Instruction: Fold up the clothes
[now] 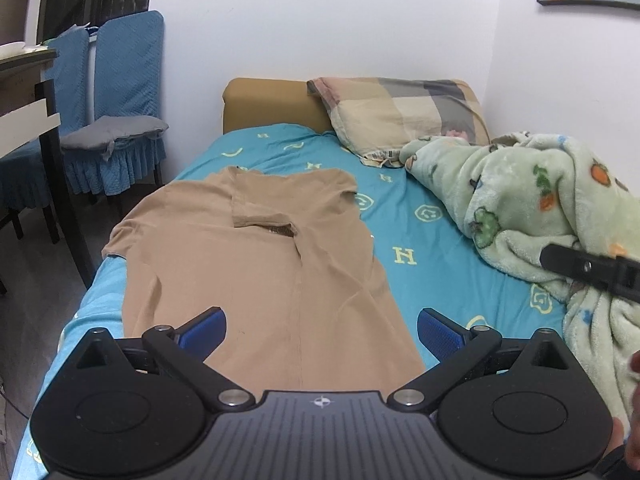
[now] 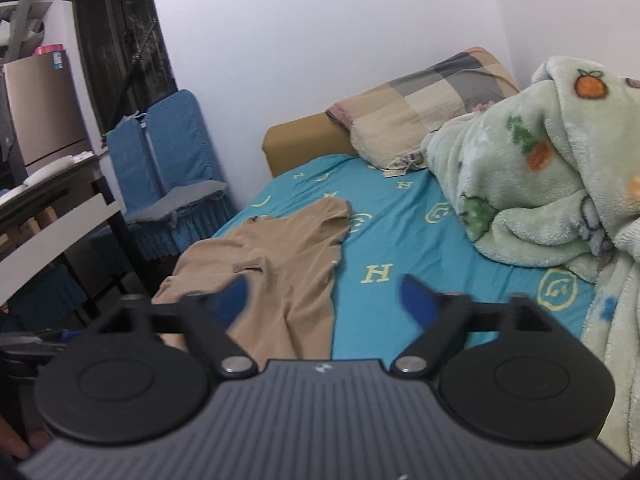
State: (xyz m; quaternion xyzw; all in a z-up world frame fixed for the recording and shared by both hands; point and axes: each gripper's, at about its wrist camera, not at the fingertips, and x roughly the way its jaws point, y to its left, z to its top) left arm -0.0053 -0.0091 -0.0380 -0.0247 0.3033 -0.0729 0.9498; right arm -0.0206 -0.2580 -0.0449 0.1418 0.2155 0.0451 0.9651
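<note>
Tan T-shirt (image 1: 256, 264) spread on the bed (image 1: 432, 240), toward its left edge, collar end far, hem end near. One sleeve already turned inward across the chest; a long crease down the middle of the body. Far-left portion draped close to the mattress edge, possibly hanging over; hard to tell.

Left claw (image 1: 322, 330) held above the near hem, blue pads (image 1: 206, 328) spread wide, nothing between them. Right claw (image 2: 322, 300) likewise gaping and empty, raised over the shirt's right side and the bare sheet beside it. Some motion blur on its left pad.

Likely step in hand: reach in for the next fold, probably the unfolded left side or the hem.

Notes for doing it well:
- Pinch a single fabric edge only, not the teal sheet beneath; approach low and flat.
- Take two points on the same edge, one per claw, well apart, for an even fold line.
- Lift just clear of the bed before carrying across; avoid dragging the folded sleeve out of place.
- Follow the existing centre crease as a guide.
- Keep clear of the green fleece blanket (image 1: 552, 216) heaped at right and the patchwork pillow (image 1: 404, 112) at the head.
- Watch the left overhang: thin knit apt to slide off toward the blue-covered chairs (image 1: 116, 120).
</note>
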